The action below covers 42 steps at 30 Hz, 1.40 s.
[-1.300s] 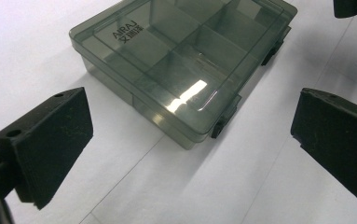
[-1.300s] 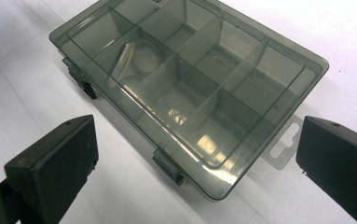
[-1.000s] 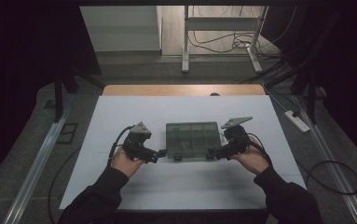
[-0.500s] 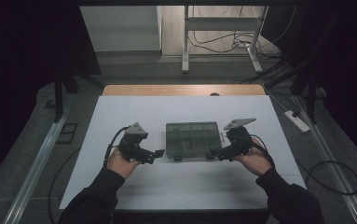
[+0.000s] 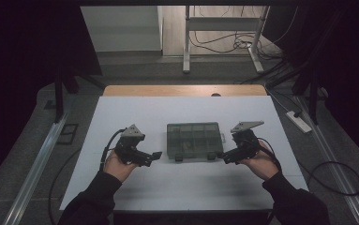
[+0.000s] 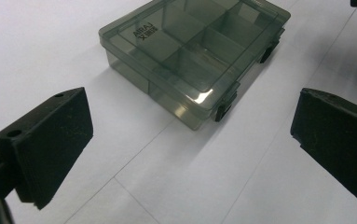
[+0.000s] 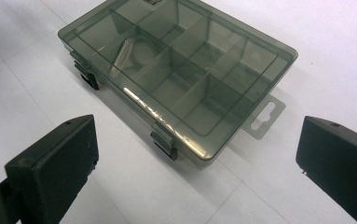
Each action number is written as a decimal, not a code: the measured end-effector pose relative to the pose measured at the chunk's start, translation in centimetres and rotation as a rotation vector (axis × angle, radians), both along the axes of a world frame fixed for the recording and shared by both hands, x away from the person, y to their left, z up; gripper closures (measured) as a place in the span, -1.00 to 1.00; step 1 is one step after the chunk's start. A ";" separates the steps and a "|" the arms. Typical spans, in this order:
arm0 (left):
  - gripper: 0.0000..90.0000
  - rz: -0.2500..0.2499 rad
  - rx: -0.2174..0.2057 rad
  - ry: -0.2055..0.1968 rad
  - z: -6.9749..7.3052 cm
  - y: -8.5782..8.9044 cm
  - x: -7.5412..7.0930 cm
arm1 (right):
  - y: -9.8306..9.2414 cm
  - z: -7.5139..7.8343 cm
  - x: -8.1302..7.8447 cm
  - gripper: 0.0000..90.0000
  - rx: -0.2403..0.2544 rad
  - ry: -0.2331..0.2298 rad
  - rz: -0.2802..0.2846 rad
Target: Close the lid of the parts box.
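White tabletop (image 5: 121, 117), smoky translucent plastic compartment box (image 5: 194, 140) lying shut at centre, long axis left-to-right, latches facing the person, left gripper (image 5: 155, 155) and right gripper (image 5: 221, 155) flanking it, both spread wide and empty, right one nearer.

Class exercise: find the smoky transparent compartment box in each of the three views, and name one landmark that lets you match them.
High view: compartment box at table centre, between the two grippers.
Left gripper view: box upper centre, beyond the open jaws.
Right gripper view: box upper centre, hang tab at right.
Shared landmark: the two black latches on its near edge.
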<state>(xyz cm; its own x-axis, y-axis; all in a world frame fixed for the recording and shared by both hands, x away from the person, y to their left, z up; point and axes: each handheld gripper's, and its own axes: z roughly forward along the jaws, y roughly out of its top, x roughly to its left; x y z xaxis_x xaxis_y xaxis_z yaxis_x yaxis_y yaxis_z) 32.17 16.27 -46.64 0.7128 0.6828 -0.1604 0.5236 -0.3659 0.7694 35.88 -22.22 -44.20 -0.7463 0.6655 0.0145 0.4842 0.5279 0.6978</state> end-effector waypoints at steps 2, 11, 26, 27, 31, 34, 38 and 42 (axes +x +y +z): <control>-1.00 0.002 -0.004 0.000 0.0 0.1 -0.2 | -0.2 0.1 -0.2 -1.00 -0.001 -0.002 -0.004; -1.00 0.012 -0.007 -0.009 0.2 0.8 -1.0 | -0.8 0.1 -0.7 -1.00 -0.008 -0.005 -0.013; -1.00 0.031 -0.010 -0.016 0.4 1.9 -2.2 | -2.1 0.3 -1.8 -1.00 0.000 -0.008 -0.031; -1.00 0.032 -0.010 -0.017 0.4 2.0 -2.3 | -2.2 0.3 -1.9 -1.00 0.000 -0.008 -0.033; -1.00 0.035 -0.011 -0.016 0.4 2.3 -2.7 | -2.4 0.3 -2.2 -1.00 0.000 -0.008 -0.039; -1.00 0.036 -0.010 -0.017 0.4 2.4 -2.9 | -2.5 0.3 -2.3 -1.00 0.000 -0.010 -0.038; -1.00 0.040 -0.008 -0.018 0.4 2.6 -3.3 | -2.8 0.2 -2.5 -1.00 0.000 -0.009 -0.043; -1.00 0.044 -0.004 -0.021 0.4 2.9 -3.6 | -3.0 0.2 -2.8 -1.00 -0.003 -0.005 -0.048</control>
